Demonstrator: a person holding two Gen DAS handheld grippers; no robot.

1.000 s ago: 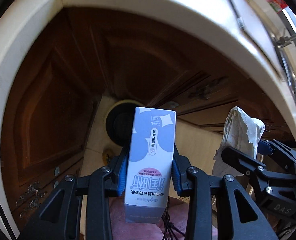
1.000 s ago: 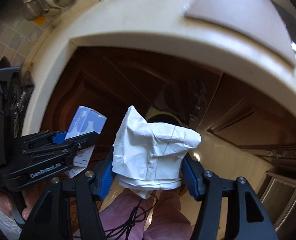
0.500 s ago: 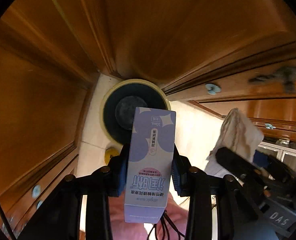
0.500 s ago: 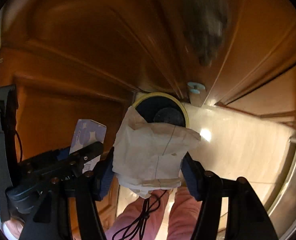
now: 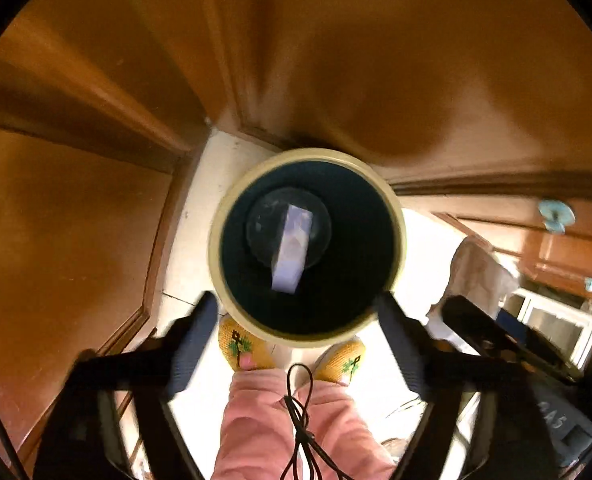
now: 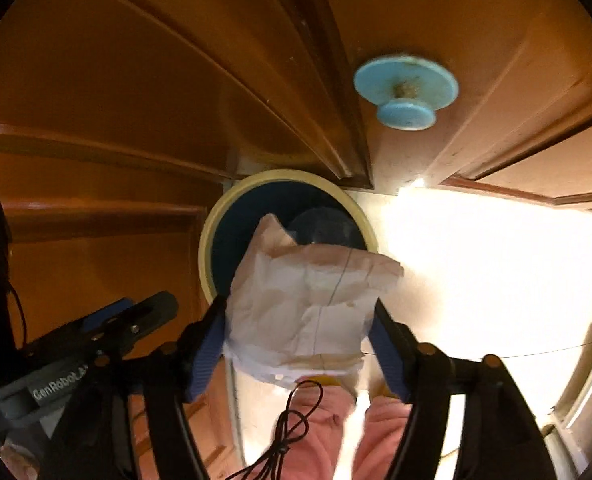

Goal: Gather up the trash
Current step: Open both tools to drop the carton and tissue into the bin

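Note:
A round bin (image 5: pixel 215 240) with a cream rim and a dark inside stands on the floor below me. A lilac-and-white box (image 5: pixel 291 248) is inside it, free of my left gripper (image 5: pixel 296 312), whose jaws are opening wide above the near rim with nothing between them. My right gripper (image 6: pixel 298 312) hangs over the near right edge of the bin (image 6: pixel 205 256). A crumpled white paper (image 6: pixel 308 312) is still between its pads, touching both, while its jaws are opening. The paper (image 5: pixel 480 272) also shows at the right of the left wrist view.
Brown wooden cabinet doors (image 5: pixel 75 220) close in behind and left of the bin, one with a pale blue knob (image 6: pixel 406 92). A person's pink trouser legs (image 5: pixel 263 420) and yellow slippers (image 5: pixel 241 346) are just in front of the bin. A black cable (image 5: pixel 300 420) dangles there. Pale floor (image 6: pixel 496 280) lies to the right.
Both grippers dropped from counter height to just above the bin. The left gripper opened and the box fell into the bin. The right gripper widened slightly around the paper.

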